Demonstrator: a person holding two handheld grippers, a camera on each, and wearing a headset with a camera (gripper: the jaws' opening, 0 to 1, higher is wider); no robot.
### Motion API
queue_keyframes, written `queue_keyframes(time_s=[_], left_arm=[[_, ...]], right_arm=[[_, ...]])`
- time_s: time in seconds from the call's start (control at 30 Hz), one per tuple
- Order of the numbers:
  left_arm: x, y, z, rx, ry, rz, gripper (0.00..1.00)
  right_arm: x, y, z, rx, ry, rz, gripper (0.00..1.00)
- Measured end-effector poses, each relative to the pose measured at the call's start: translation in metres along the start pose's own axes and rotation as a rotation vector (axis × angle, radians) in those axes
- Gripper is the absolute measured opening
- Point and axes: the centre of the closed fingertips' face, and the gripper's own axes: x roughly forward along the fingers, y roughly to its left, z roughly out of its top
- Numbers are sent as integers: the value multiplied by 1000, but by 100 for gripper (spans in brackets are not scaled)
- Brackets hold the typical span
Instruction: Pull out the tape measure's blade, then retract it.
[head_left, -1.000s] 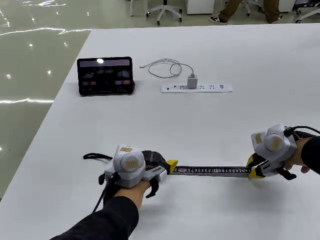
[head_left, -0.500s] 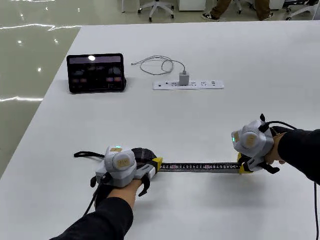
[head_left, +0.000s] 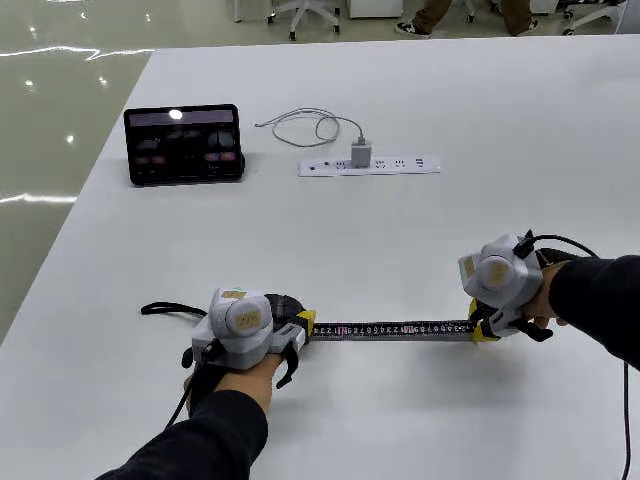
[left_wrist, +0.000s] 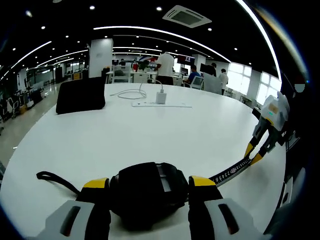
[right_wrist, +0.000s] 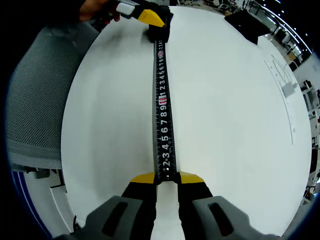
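The black tape measure case (head_left: 287, 309) lies on the white table (head_left: 400, 240), and my left gripper (head_left: 297, 335) is shut on it; in the left gripper view the case (left_wrist: 147, 192) sits between the yellow-tipped jaws. The blade (head_left: 392, 329) runs flat along the table to the right. My right gripper (head_left: 479, 330) is shut on the blade's end. In the right gripper view the blade (right_wrist: 161, 100) stretches from the shut jaws to the case (right_wrist: 161, 31). The blade (left_wrist: 230, 172) and the right gripper (left_wrist: 252, 152) also appear in the left gripper view.
A dark tablet (head_left: 184, 143) stands at the back left. A white power strip (head_left: 370, 165) with a charger and a coiled white cable (head_left: 305, 125) lies behind the blade. The case's black strap (head_left: 165, 308) trails left. The table's left edge is near.
The head camera has shifted. The right gripper has turned more upright over the blade's end. The drawn-out length of blade looks about the same.
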Motion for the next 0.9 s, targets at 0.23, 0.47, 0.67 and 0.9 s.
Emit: queue_keyframes(time_s=[0.23,0.47,0.67,0.9], left_arm=[[0,0,-2,39,39,22,56],[0,2,-2,28,43,21,56],[1,2,-3,19,51,11,56],[0,2,-3,18,47,11,56]], right_arm=[[0,1,0,10,-6,3,11],[0,1,1,23,-16,1,11],[-1,2,1,32,-54,-6,10],[-1,2,5,26,-59,-3,10]])
